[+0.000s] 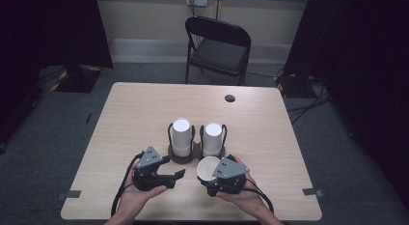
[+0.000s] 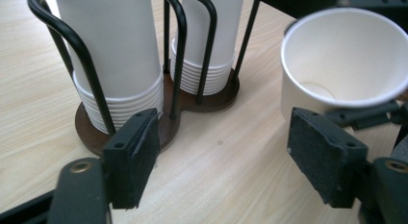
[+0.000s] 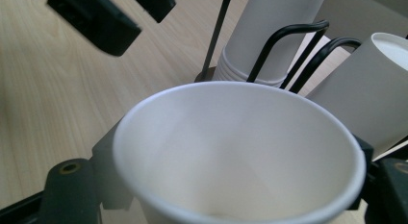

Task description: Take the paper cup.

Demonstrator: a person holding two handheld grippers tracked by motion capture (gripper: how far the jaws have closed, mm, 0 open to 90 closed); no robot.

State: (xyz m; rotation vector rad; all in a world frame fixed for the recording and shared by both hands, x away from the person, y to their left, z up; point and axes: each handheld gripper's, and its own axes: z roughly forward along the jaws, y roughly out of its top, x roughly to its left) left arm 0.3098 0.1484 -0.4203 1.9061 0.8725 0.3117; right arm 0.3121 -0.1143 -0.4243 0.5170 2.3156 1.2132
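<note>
— So, where does the paper cup (image 1: 208, 168) sit right now?

— You have it in your right hand-held gripper (image 1: 214, 179), clamped by its sides between the two jaws, mouth open toward the camera above. In the right gripper view the cup (image 3: 240, 152) is right up close, its white rim wide, and a jaw presses it on either side. It is held just in front of the wire cup holder (image 1: 195, 138), near the right stack.

— And your left hand-held gripper (image 1: 176, 175)?

— Its jaws stand apart with nothing between them. No earlier picture is there to compare. In the left gripper view the two black pads (image 2: 132, 156) frame bare counter (image 2: 226, 166), with the cup (image 2: 337, 65) just beyond the right-hand pad and not touching it.

— What about the holder itself?

— It rests on the counter (image 1: 144, 104) on a dark round base, and its black wire loops rise around two stacks of white cups turned upside down: the left stack (image 1: 182, 135) and the right stack (image 1: 212, 138), side by side. Your left hand-held gripper lies low on the counter, just in front of the left stack.
</note>
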